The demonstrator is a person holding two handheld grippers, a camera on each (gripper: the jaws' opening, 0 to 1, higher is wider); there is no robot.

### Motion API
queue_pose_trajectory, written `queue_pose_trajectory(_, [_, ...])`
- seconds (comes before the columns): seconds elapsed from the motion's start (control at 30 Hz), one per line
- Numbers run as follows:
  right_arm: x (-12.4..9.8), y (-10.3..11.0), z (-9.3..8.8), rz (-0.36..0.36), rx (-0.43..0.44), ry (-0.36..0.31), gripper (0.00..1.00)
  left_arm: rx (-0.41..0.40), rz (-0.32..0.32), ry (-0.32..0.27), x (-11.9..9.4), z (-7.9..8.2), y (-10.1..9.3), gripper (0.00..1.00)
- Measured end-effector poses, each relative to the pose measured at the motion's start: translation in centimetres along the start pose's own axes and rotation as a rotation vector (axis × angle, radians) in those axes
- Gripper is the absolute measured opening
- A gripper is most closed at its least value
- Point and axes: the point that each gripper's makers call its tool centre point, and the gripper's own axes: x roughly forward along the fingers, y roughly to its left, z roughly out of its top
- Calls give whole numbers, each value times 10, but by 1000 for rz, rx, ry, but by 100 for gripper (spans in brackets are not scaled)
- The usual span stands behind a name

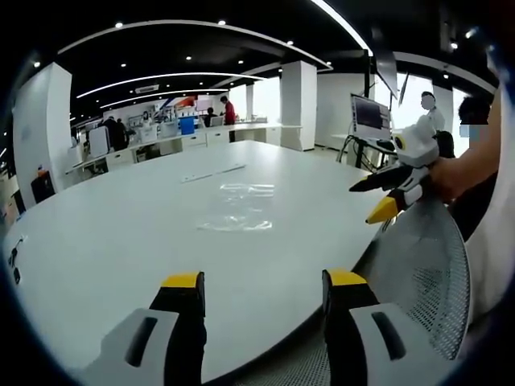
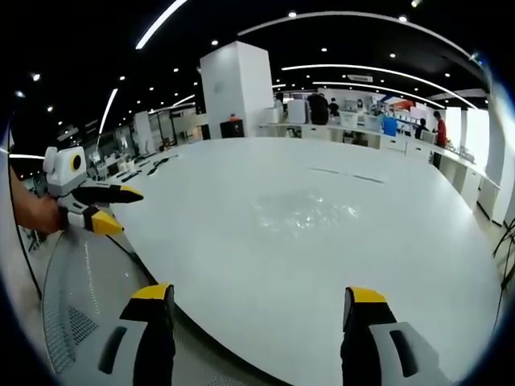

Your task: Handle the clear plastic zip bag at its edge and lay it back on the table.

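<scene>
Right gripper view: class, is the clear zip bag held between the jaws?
No: the zip bag lies flat on the table, beyond the open right gripper.

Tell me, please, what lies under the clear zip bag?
Only the white table shows through the clear zip bag, which lies flat. Nothing else shows beneath it, though glare blurs parts.

Nothing readable is showing here: the monitor [image 1: 369, 114] is glowing too small and blurred to make out, and no label or sign is coming through anywhere else.
</scene>
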Motion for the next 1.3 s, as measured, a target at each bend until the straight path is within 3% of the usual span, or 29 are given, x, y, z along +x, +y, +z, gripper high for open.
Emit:
queue_pose_trajectory(0.63, [2, -1, -1, 4, 0, 8, 85, 5, 4, -2, 0, 0, 1, 55])
queue_pose_trajectory(1.3, [-2, 2, 12, 23, 16, -23, 85, 4, 10, 16, 1, -3, 3, 55])
